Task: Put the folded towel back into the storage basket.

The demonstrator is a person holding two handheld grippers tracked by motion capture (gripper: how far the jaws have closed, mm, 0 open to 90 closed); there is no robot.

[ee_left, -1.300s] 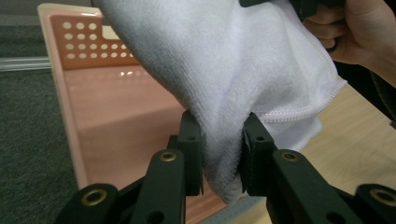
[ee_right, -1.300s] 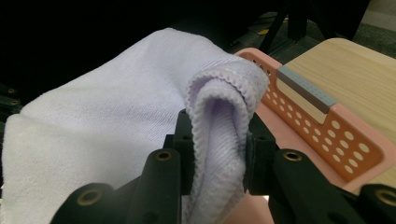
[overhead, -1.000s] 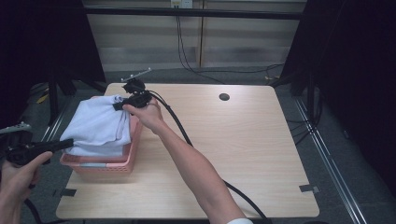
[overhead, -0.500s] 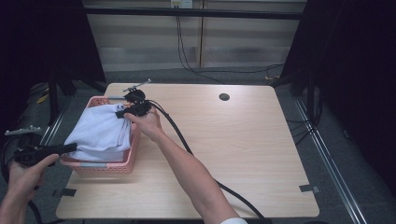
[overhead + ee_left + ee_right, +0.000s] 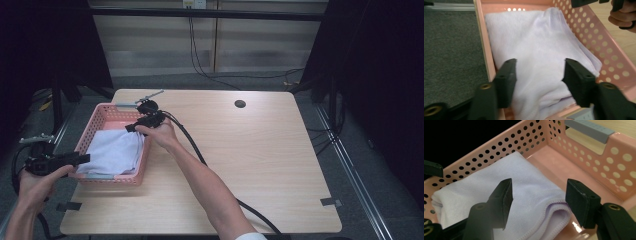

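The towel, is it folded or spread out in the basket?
Folded. The towel shows stacked layers at its hemmed edge and lies as a compact rectangle inside the pink basket.

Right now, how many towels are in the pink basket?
1: a folded white towel lies in the near half of the pink basket, between both open grippers. Another under it could be hidden.

Your black two-jaw left gripper [image 5: 537, 77] looks onto a pale lilac folded terry towel [image 5: 536, 50], plain and unpatterned. Around the towel you see a salmon-pink plastic basket [image 5: 599, 37], its walls dotted with regular round holes. Beyond your black right gripper [image 5: 537, 200] you see the basket's grey-blue handle strip [image 5: 589, 130]. Beside your grippers lies a light wood-grain tabletop [image 5: 260, 150].
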